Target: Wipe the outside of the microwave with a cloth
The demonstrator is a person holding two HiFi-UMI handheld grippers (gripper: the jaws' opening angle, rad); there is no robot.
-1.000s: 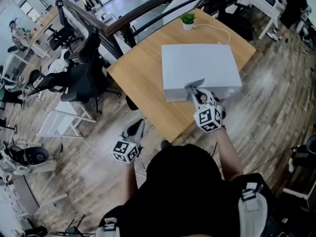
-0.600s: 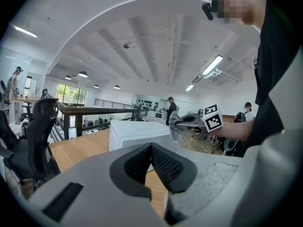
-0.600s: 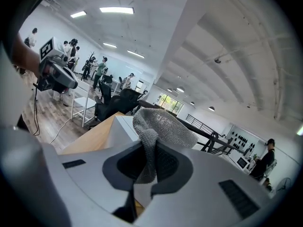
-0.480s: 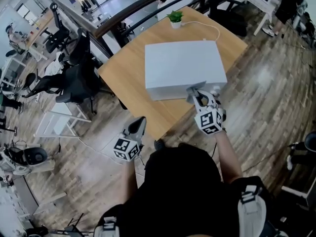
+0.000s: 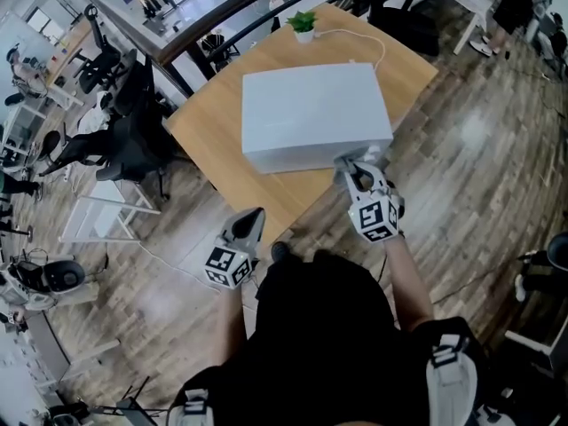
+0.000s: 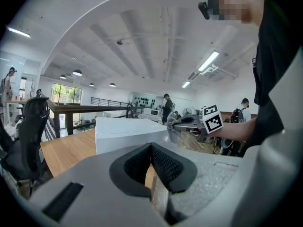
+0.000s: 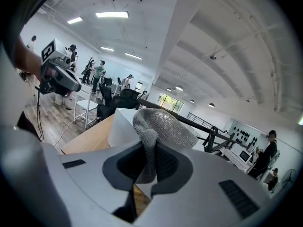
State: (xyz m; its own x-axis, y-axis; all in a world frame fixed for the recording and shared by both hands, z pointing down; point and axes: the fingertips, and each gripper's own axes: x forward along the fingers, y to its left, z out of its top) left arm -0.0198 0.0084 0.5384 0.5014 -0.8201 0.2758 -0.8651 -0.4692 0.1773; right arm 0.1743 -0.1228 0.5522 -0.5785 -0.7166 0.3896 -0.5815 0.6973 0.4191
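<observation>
In the head view the microwave sits on the wooden tabletop with its long axis running roughly from 9 to 3 o'clock. The right gripper is at its near right corner, so the casing lies toward 11 to 12 o'clock from that gripper's fingers. Those fingers are closed on a grey knitted cloth, pinched at a fold, with the rest bunched above them and toward the white box. The left gripper hangs off the tabletop's near edge, at about 7 o'clock from the microwave and well apart from it. Its fingers are pressed together with nothing between them. We judge the right side far better placed for the next wipe, likely along the near face toward 9 o'clock. We cannot tell whether the cloth actually touches the casing. The near face is seen so steeply that door and controls are unreadable, and the far and left sides are hidden.
</observation>
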